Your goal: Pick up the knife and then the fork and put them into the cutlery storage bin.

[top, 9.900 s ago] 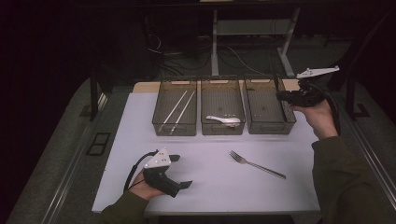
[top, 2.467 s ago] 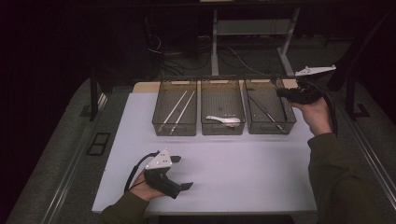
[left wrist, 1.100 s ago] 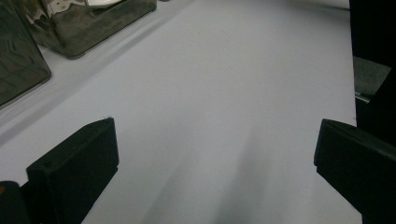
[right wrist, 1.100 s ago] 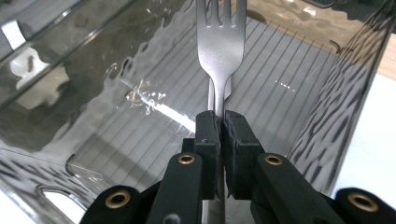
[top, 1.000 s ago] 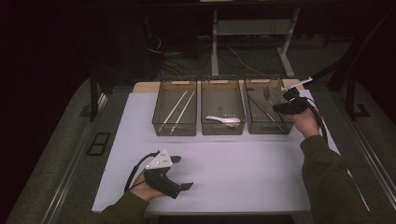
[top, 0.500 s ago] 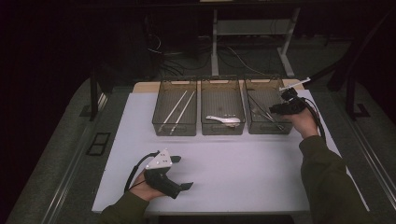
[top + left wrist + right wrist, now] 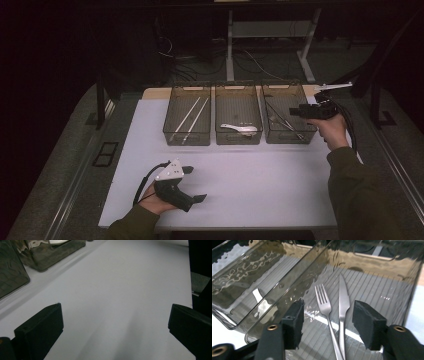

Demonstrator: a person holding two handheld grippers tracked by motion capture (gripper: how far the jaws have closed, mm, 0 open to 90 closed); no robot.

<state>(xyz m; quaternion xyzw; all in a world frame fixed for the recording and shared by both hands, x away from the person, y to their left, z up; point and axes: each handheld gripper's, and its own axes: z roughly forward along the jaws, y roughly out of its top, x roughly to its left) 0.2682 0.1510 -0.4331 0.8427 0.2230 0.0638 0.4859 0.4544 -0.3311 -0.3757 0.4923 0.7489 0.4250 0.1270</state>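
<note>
right tool [image 7: 325,322] has just been opening its jaws over the right-hand bin [image 7: 289,120], and nothing's pinched between them now; the fork [image 7: 325,307] lies flat on the ribbed bin floor beside the knife [image 7: 343,307], touching or nearly so; best bet from here, I'd say, is lifting straight up and clear of the bin wall so a jaw doesn't snag the rim or nudge the cutlery; left tool [image 7: 187,185] sits wide open and empty on the white table [image 7: 260,180], fine parked there.
</note>
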